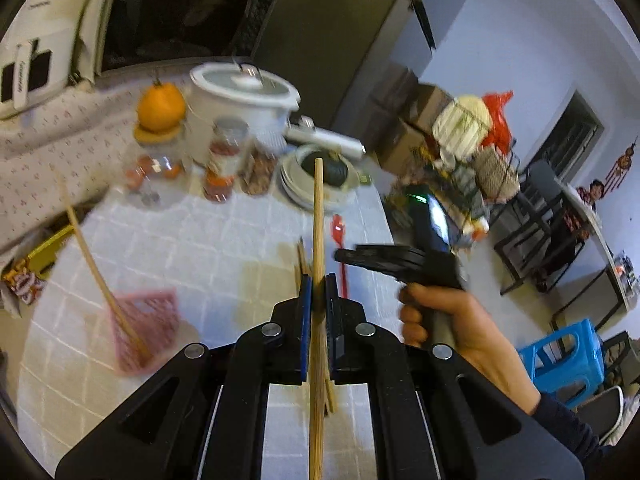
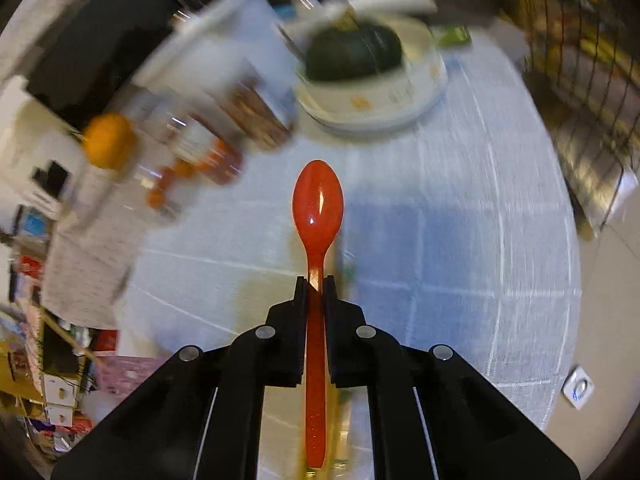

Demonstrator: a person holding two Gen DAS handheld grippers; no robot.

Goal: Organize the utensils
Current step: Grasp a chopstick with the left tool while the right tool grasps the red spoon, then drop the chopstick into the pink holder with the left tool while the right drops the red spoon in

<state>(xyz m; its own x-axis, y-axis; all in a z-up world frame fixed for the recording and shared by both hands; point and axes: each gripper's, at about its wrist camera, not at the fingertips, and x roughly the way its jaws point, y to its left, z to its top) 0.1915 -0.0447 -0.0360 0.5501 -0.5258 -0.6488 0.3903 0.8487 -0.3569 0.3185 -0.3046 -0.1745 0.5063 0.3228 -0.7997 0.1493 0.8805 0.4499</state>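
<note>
My left gripper (image 1: pixel 319 285) is shut on a long wooden chopstick (image 1: pixel 318 216) that points forward over the tiled tablecloth (image 1: pixel 224 248). More wooden sticks (image 1: pixel 301 258) lie just beyond its left finger. My right gripper (image 2: pixel 316 286) is shut on the handle of a red plastic spoon (image 2: pixel 318 204), bowl forward, above the table. In the left wrist view the right gripper (image 1: pixel 340 256) sits to the right, held by a hand, with the red spoon (image 1: pixel 340 236) at its tip.
A pink fly swatter (image 1: pixel 144 324) with a wooden handle lies at the left. Jars (image 1: pixel 224 160), an orange (image 1: pixel 160 106), a white rice cooker (image 1: pixel 244 100) and a bowl (image 2: pixel 372 92) with a dark squash stand at the back. A wire rack (image 1: pixel 472 160) stands right.
</note>
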